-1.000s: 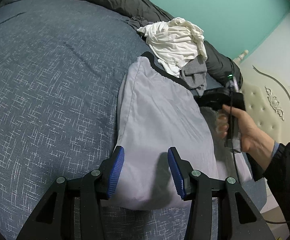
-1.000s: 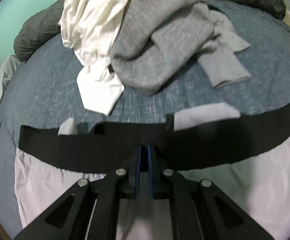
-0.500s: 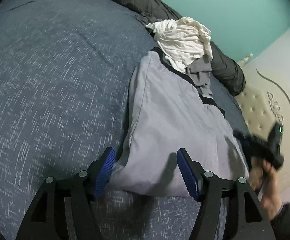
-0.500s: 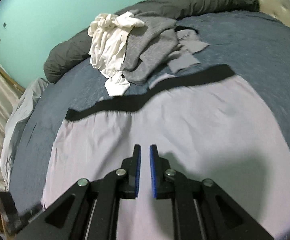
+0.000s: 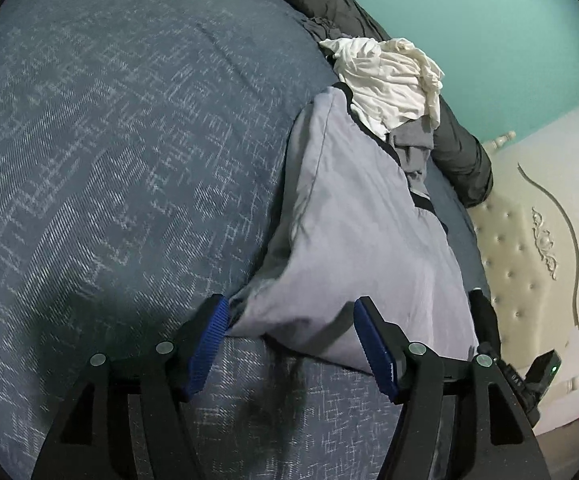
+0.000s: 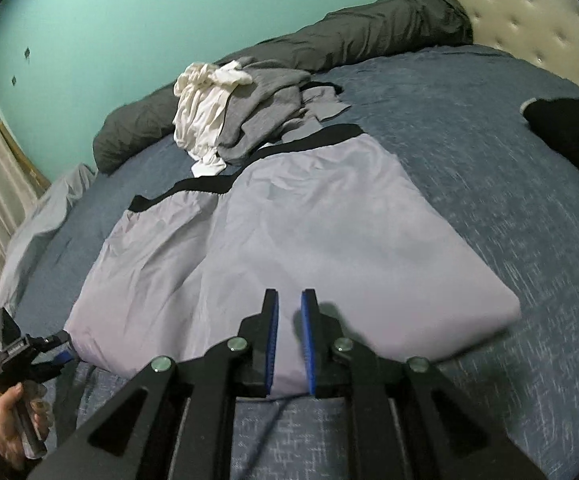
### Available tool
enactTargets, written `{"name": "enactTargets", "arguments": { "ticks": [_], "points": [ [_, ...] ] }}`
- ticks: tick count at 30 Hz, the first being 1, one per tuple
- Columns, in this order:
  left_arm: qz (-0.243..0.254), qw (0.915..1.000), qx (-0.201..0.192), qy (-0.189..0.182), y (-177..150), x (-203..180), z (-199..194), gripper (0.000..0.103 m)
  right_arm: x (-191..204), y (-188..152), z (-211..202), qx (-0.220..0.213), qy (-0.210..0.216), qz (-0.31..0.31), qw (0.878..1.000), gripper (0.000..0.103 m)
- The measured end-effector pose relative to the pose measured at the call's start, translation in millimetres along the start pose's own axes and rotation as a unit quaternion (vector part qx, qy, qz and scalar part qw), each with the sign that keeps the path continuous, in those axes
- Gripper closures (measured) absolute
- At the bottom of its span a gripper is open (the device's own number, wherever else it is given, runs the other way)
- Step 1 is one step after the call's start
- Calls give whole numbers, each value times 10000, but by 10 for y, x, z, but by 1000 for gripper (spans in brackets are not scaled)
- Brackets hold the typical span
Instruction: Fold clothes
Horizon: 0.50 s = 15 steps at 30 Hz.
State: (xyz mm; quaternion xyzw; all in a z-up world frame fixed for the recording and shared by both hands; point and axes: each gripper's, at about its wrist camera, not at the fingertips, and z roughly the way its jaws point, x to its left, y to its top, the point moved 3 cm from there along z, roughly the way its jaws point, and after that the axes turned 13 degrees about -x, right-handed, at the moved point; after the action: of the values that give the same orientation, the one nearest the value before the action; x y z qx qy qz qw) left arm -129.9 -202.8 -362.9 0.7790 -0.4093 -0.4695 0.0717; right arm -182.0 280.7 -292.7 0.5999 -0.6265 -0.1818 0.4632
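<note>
Light grey shorts (image 5: 353, 232) with a black waistband (image 6: 217, 188) lie flat on the blue bed (image 5: 109, 160); they also show in the right wrist view (image 6: 289, 232). My left gripper (image 5: 291, 320) is open, its fingers either side of the shorts' near hem corner. My right gripper (image 6: 289, 316) is slightly open and empty, just over the hem's near edge. The left gripper also shows at the lower left in the right wrist view (image 6: 59, 354).
A heap of white (image 5: 389, 84) and grey clothes (image 6: 265, 116) lies beyond the waistband. A dark rolled duvet (image 6: 369, 40) runs along the teal wall. A cream tufted headboard (image 5: 529, 248) stands at right. A black garment (image 6: 565, 128) lies far right.
My right gripper let go of the waistband, opened a little and drew back to the hem. My left gripper opened wider and shifted to the hem's left corner.
</note>
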Motion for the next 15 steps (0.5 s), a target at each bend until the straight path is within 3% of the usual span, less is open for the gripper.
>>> {"name": "enactTargets", "arguments": {
  "ticks": [8,15],
  "points": [
    [-755,9970,-120,-156,-55,108,-2,33,-167,-34,-81,-214,82,280,9993,92],
    [-1000,9949,12,-116,-209,129,-105,33,-292,-22,-94,-266,185,526,9981,92]
  ]
}}
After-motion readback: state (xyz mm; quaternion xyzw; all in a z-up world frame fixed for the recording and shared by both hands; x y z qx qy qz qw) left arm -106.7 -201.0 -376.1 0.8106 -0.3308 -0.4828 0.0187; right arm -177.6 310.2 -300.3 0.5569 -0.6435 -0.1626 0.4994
